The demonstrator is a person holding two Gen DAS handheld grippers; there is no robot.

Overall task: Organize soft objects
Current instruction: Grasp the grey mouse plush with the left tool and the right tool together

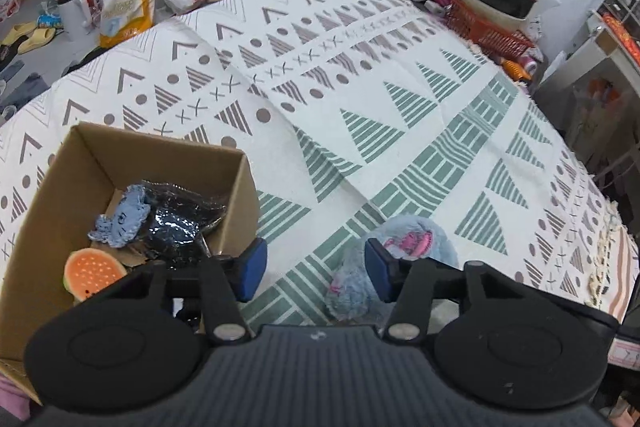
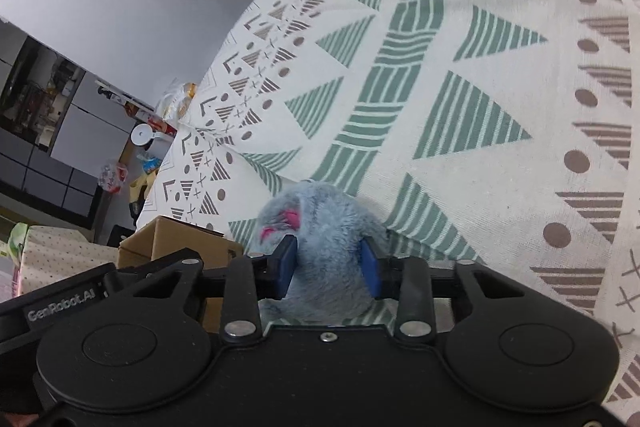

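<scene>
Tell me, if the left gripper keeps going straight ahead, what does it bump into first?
Probably the patterned cloth. The left gripper is open and points between the cardboard box and the fluffy blue toy, though depth is hard to judge.

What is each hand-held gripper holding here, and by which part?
The right hand-held gripper grips the grey-blue plush toy across its furry body. The left hand-held gripper is open and holds nothing.

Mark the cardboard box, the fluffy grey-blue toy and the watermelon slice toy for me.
cardboard box (image 1: 236, 195): left wrist view, on its right wall.
fluffy grey-blue toy (image 2: 328, 251): right wrist view, on the fur between the right gripper's jaws.
watermelon slice toy (image 1: 94, 269): left wrist view, on its orange face, inside the box.
</scene>
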